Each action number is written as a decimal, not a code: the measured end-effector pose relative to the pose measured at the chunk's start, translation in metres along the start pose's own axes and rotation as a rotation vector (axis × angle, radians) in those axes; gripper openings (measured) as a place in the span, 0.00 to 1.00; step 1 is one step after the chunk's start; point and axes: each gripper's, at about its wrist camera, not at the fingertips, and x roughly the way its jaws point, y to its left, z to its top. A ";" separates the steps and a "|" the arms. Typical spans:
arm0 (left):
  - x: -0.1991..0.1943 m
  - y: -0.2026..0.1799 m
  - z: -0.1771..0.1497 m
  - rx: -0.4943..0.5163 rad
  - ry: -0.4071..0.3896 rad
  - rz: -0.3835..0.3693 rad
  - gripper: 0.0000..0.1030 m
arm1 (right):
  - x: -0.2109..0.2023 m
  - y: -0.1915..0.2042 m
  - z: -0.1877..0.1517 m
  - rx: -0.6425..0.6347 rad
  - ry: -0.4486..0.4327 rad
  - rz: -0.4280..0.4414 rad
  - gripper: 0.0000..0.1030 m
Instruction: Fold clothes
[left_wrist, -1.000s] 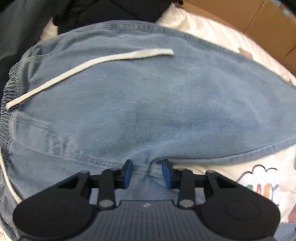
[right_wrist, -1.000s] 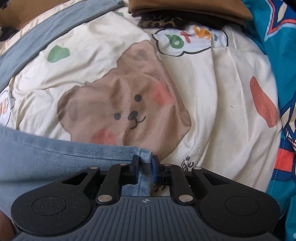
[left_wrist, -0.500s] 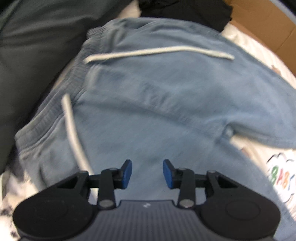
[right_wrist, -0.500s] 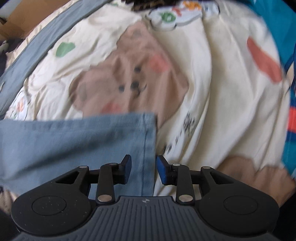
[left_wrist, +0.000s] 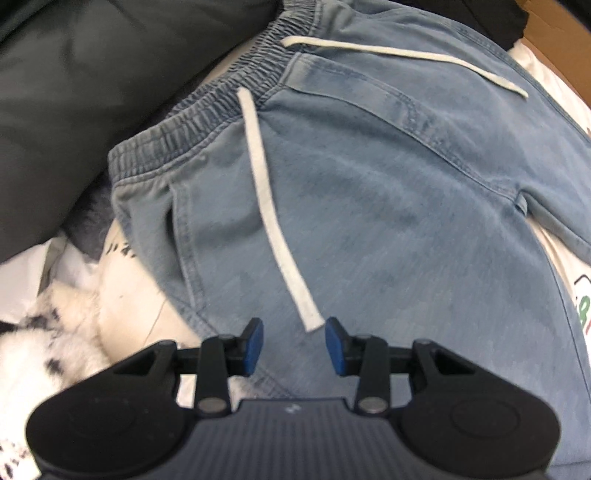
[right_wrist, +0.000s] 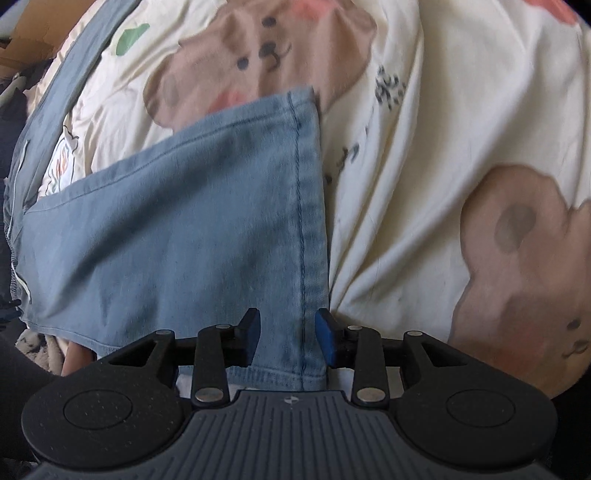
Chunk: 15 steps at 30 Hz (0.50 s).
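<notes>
Light blue jeans (left_wrist: 388, 203) lie flat on the bed, their elastic waistband (left_wrist: 207, 118) at the upper left of the left wrist view. Two white drawstrings (left_wrist: 266, 199) rest on the denim. My left gripper (left_wrist: 293, 343) hangs open just above the jeans, with the end of one drawstring lying below the gap between its fingers. In the right wrist view a trouser leg (right_wrist: 184, 221) ends in a stitched hem (right_wrist: 306, 203). My right gripper (right_wrist: 288, 334) is over that hem near its lower corner. Its jaws are opening and the pads stand clear of the cloth beneath them.
A cream bedsheet (right_wrist: 424, 184) printed with brown bears covers the bed. A dark grey-green cushion (left_wrist: 92, 92) lies left of the waistband and a white spotted fluffy thing (left_wrist: 44, 350) below it. Black clothes (left_wrist: 480, 14) and cardboard boxes (left_wrist: 554, 37) sit behind.
My right gripper let go of the hem corner, opened, and slid along the hem edge. My left gripper travelled across the jeans from the crotch to the waistband side, staying open.
</notes>
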 end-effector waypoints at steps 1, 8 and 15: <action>-0.002 0.001 -0.001 -0.002 -0.002 0.003 0.39 | 0.003 -0.002 -0.002 -0.013 0.005 -0.004 0.39; -0.018 0.004 -0.009 -0.013 -0.015 0.018 0.39 | 0.015 -0.014 -0.020 -0.039 0.006 -0.038 0.43; -0.044 0.003 -0.022 -0.051 -0.058 0.014 0.39 | 0.028 -0.015 -0.019 -0.113 -0.025 0.055 0.52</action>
